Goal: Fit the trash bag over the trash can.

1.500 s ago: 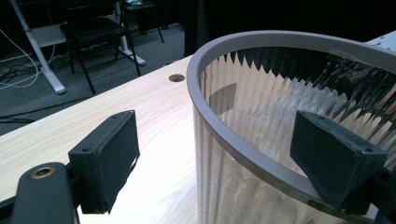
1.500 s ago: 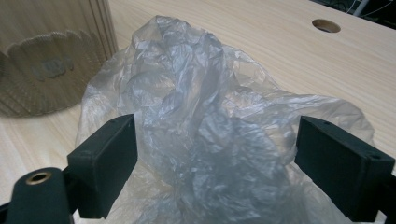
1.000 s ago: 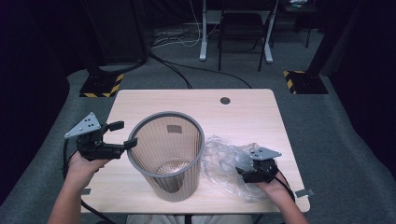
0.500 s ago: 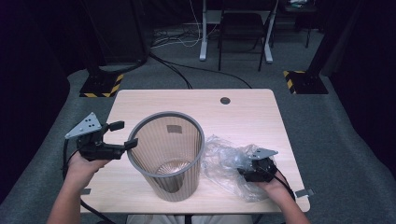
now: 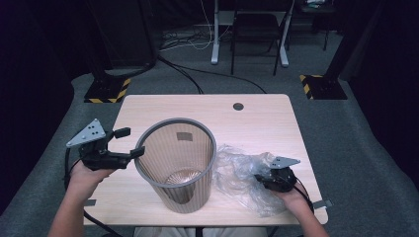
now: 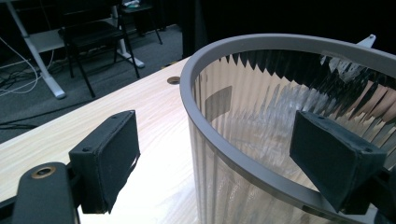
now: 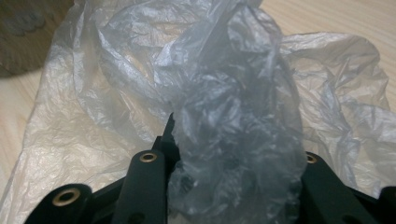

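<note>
A grey mesh wastebasket (image 5: pixel 175 163) stands upright on the wooden table (image 5: pixel 257 118). My left gripper (image 5: pixel 131 141) is open at the basket's left rim (image 6: pixel 224 140). One pad (image 6: pixel 109 158) is outside the wall and the other (image 6: pixel 334 163) is over the inside, and neither presses on it. A crumpled clear plastic bag (image 5: pixel 242 170) lies to the right of the basket. My right gripper (image 5: pixel 264 177) is at the bag's right edge. Its jaws have just been closing with a bunched fold of the bag (image 7: pixel 233 107) between them, and they still stand apart.
A round cable hole (image 5: pixel 238 106) sits near the table's far edge. Beyond the table are a desk frame, chair legs and cables on grey carpet. Yellow-black striped stand bases (image 5: pixel 106 91) sit at both far corners.
Almost nothing differs in the high view. My right gripper has shifted only slightly on the bag, and the left gripper and basket stay put.
</note>
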### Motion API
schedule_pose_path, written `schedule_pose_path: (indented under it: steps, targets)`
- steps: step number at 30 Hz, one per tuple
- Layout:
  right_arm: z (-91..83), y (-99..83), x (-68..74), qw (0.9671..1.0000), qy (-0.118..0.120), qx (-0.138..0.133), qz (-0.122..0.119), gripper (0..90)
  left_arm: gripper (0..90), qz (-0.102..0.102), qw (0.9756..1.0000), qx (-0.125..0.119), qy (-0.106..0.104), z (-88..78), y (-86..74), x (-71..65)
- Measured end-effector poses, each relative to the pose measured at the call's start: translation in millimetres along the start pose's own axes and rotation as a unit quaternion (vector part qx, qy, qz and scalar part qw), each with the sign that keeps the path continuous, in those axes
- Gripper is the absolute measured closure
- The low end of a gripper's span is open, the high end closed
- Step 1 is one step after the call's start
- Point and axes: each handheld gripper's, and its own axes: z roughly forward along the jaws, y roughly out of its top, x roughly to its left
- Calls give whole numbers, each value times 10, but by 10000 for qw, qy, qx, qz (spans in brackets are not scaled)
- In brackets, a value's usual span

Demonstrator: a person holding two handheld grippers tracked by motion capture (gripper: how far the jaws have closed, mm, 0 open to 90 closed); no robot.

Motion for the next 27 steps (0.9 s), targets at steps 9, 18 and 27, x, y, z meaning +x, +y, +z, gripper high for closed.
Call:
schedule_pose_path:
  steps: [9,18,27]
  targets:
    - [-294,77,-42,9986,116,-474,206,631,162,38,9999,-96,-59,-12,2,-24]
    - [-618,306,-78,9957,28,-852,374,630,176,54,9997,-234,-10,-6,44,-56]
    - [-777,466,-50,9927,-118,-1131,394,629,198,-43,9994,-275,202,-5,53,-70]
